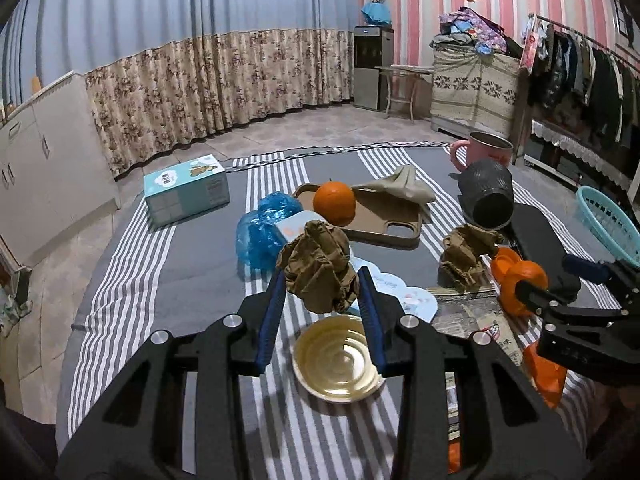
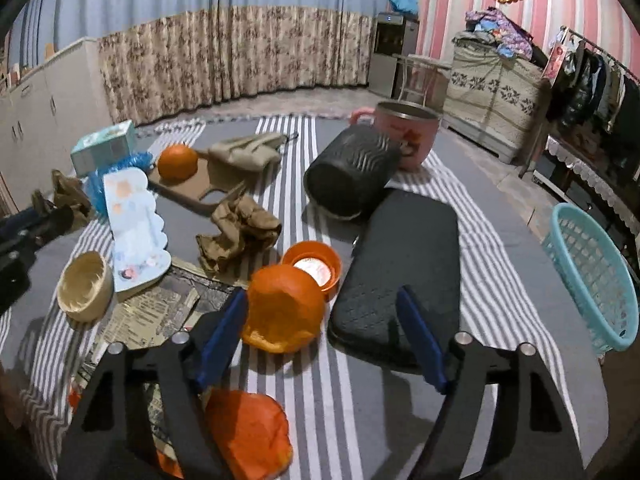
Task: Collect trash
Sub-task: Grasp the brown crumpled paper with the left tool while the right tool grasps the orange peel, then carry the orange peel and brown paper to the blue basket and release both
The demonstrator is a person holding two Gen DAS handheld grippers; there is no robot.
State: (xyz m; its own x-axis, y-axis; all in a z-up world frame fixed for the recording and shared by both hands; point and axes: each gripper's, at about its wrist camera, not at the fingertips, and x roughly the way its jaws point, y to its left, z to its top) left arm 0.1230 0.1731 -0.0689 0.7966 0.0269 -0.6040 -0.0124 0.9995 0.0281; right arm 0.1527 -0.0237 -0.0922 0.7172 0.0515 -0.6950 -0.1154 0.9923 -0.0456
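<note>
We see the left gripper (image 1: 322, 280) clamped on a crumpled brown paper ball (image 1: 318, 266), lifted above the gold bowl (image 1: 338, 360); our right gripper (image 2: 320, 320) gapes beside orange peel (image 2: 284, 312), near the ball's twin (image 2: 240, 232).

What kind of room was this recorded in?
Most likely a lived-in home room, perhaps a bedroom: a clothes rack hung with garments, floor-length floral curtains, and a water dispenser by the striped wall.

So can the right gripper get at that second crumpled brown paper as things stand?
Probably yes: the right gripper is open and holds nothing, and the crumpled brown paper lies uncovered ahead-left. The orange peel and orange lid sit partly in the path.
</note>
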